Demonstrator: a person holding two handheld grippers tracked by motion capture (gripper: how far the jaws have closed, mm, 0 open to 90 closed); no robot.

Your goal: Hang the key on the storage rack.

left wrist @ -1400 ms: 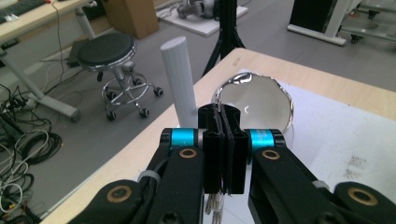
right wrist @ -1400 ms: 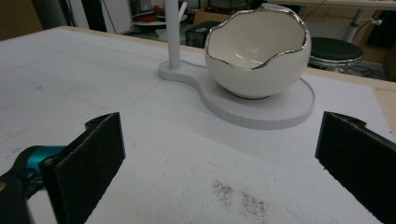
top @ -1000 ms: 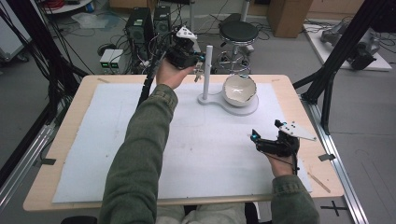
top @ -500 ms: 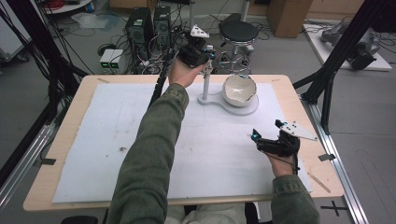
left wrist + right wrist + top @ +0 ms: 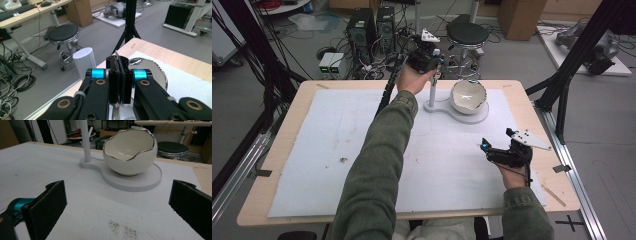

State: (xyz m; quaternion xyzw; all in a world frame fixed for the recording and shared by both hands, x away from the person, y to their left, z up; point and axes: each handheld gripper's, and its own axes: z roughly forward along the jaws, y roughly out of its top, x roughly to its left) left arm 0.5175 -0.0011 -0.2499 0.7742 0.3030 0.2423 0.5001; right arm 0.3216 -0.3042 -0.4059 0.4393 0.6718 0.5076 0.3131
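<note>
1. Hanging from the clamped left gripper (image 5: 119, 82): a thin silvery chain (image 5: 115, 113), just above the white post (image 5: 432, 87), 11 o'clock of the egg-shaped bowl (image 5: 468, 97).
2. Right gripper (image 5: 492, 150): jaws apart, empty, at 5 o'clock.
3. Risk: the chain may snag the post or slip loose.

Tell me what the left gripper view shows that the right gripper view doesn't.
Left gripper view: the left gripper, jaws shut on a thin silvery item too small to identify, with the top end of the white post just beyond.
Right gripper view: the right gripper, jaws wide open, the cream inside of the bowl, the flat stand base, and dark specks on the mat.
Shared: the post, the silver-rimmed bowl and the black stool.
</note>
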